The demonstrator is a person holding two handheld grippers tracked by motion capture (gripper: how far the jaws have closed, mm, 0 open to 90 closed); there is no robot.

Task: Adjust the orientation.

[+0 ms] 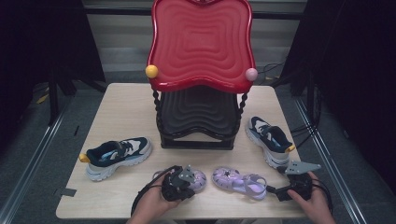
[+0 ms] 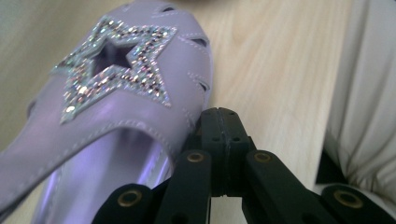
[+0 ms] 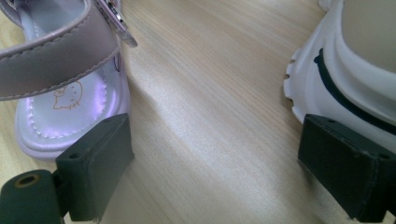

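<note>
The left gripper (image 2: 219, 140), jaws pressed together and holding nothing, sits beside the near-left purple sandal (image 2: 116, 93) on the worktop (image 1: 126, 112); pushing could skid it. The right gripper (image 3: 224, 172) gapes open.

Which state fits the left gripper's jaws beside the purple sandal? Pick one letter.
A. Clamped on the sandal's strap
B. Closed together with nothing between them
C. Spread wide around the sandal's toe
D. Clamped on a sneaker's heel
B: in the left gripper view the left gripper has its two jaws pressed together with no gap, beside the edge of the purple sandal, gripping none of it.
</note>
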